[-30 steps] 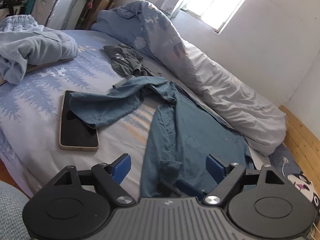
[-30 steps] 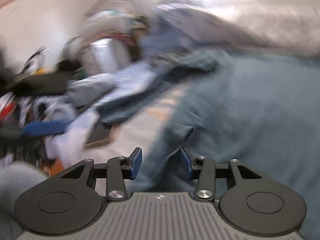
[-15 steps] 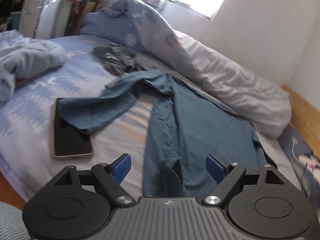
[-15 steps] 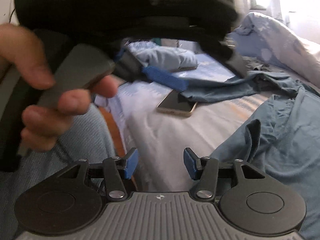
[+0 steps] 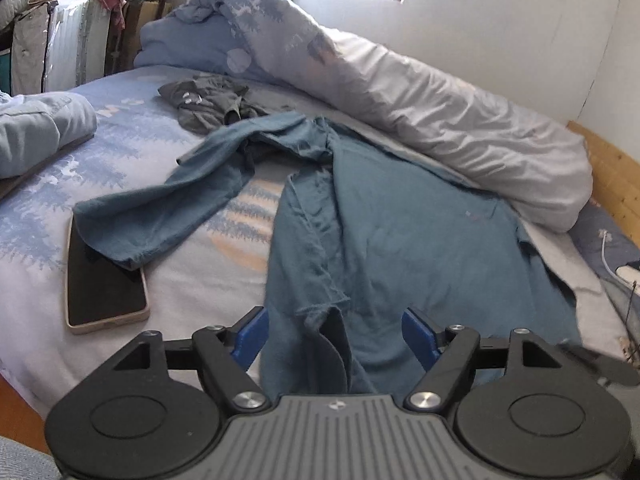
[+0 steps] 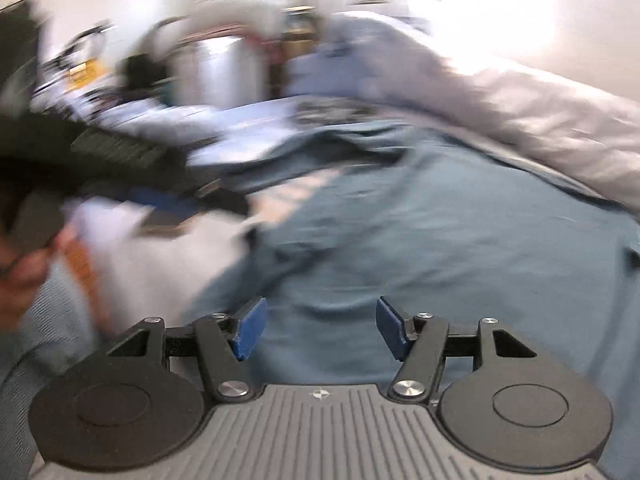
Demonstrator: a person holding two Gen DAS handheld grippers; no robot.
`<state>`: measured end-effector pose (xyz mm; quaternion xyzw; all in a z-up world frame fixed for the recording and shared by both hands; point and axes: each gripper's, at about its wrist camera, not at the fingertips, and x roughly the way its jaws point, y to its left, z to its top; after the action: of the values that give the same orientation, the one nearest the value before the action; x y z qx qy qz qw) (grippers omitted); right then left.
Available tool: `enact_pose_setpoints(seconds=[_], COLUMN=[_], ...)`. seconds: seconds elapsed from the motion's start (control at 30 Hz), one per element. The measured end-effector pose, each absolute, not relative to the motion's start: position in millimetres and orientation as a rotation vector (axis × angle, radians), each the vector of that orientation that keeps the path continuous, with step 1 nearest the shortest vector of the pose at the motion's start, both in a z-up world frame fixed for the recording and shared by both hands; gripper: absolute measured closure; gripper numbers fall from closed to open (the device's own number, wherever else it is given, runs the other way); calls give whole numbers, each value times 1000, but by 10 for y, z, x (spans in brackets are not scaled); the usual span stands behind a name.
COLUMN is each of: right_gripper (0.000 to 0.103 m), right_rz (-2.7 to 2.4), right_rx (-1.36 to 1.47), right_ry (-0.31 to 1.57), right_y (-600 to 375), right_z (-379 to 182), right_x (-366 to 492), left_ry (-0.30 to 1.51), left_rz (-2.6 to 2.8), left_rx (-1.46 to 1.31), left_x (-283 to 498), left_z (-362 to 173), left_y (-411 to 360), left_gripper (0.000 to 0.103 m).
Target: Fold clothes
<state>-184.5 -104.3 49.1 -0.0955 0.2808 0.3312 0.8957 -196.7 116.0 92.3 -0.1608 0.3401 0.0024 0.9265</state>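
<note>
Left wrist view shows the blue shirt [image 5: 400,248] spread on the bed [image 5: 192,292], its body stretching away ahead of the left gripper [image 5: 332,338] and one sleeve [image 5: 160,212] lying out to the left of it. The jaws of this gripper stand apart and have just been closing a little; a raised fold of the shirt's near hem [image 5: 324,320] stands between the blue pads [image 5: 250,334], but the pads do not press on it yet. The right gripper [image 6: 318,328] hangs over the same shirt [image 6: 420,240], more to its right side; that view is blurred, its jaws are spread and have just been opening, and I see no cloth pinched between them.

I judge the step in hand to be taking the near hem with both grippers. To do it well, each should close on the hem edge only, near a corner, so that the cloth lifts as one flat layer and not as a bunch. The sleeve end rests on a phone [image 5: 104,284], left of and beyond the left gripper, so a pull on the shirt may drag it; better to lift slowly. The grey quilt [image 5: 460,120] lies along the far right edge of the shirt and may catch it.

The quilt has pale printed shapes that may be letters, but no writing or brand can be read in either view.
</note>
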Motion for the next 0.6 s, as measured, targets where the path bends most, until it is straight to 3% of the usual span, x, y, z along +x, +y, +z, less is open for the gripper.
enact_pose_setpoints(seconds=[0.23,0.3,0.6], right_gripper=[41,41,41], right_rz=[491,484,540], right_rx=[-3,-9,-72], right_ry=[674,678,663], right_y=[-1347,-1380,-1155], right_z=[454,452,432], right_x=[-1492,-1483,-1548], left_ry=[740,748,782], left_rz=[61,71,41], left_rx=[-291,-289,-245], left_x=[-1804,-1761,-1649], left_z=[751,718,634], left_y=[1111,1131,1051], left_gripper=[52,64,67])
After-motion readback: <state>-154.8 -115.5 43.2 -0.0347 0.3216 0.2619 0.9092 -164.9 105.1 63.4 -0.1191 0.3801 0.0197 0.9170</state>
